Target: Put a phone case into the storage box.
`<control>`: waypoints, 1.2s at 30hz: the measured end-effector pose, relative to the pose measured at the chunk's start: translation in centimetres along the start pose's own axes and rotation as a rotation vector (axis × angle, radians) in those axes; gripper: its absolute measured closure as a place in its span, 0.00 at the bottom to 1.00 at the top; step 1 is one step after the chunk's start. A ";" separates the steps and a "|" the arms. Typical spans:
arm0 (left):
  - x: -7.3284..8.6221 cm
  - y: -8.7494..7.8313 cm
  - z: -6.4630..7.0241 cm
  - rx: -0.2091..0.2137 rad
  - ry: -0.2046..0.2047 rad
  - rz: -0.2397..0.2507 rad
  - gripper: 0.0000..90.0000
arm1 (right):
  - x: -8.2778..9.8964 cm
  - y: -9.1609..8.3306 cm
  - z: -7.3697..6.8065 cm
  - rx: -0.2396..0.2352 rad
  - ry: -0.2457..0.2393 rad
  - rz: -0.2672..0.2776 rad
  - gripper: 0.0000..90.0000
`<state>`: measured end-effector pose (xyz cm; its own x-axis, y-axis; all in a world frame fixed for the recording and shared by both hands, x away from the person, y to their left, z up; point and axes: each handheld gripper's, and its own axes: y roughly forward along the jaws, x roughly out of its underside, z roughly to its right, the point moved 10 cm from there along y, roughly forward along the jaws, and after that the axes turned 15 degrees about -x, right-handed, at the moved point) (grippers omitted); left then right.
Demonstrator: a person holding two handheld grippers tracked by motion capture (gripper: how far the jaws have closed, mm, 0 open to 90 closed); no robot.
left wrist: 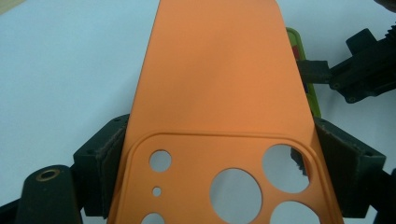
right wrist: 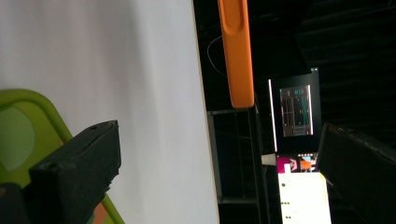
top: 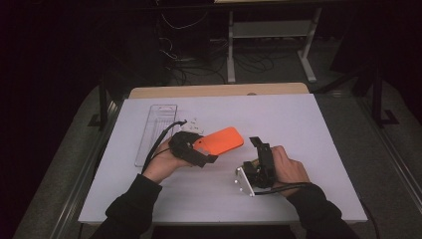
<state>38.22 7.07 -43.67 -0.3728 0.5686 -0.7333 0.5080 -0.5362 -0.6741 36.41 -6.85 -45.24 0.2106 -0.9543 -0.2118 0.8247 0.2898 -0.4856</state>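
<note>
The orange case (top: pixel 223 141) is held by the left gripper (top: pixel 196 149) at its camera end, lifted above the bench (top: pixel 298 119). In the left gripper view the fingers (left wrist: pixel 106 158) are seen pressed on the two long edges of the case (left wrist: pixel 215 93), just beside the lens holes, and the rest of the case extends forward, away from the fingers, without support.

The right gripper (top: pixel 256 149) is held low, near the free end of the case but apart from it. In the right gripper view its fingers (right wrist: pixel 79 168) are seen spread wide, with nothing between them. A green case (right wrist: pixel 28 140) lies just beside one finger, and the orange case (right wrist: pixel 237 51) is seen edge-on, farther ahead of the fingers. In the left gripper view the green case (left wrist: pixel 303 70) is seen below the right edge of the orange one, with a finger of the right gripper touching or nearly touching it; which of the two cannot be told.

The risks are judged as follows. The case is thin and soft, and it is pinched only at one end, so it could bend or slip out of the fingers if the grip is loosened or the hand is tilted. If the right fingers are closed too early, the wrong case could be caught. The two grippers could also be knocked together, because they are near.
</note>
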 end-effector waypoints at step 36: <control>0.1 0.0 0.2 0.017 0.031 0.004 0.17 | -5.1 0.9 1.0 0.154 -0.115 0.082 0.21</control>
<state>38.01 6.98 -43.72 -0.3463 0.5854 -0.7331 0.4959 -0.5491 -0.6727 36.61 -1.80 -43.80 0.3320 -0.9324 -0.1430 0.8707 0.3612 -0.3338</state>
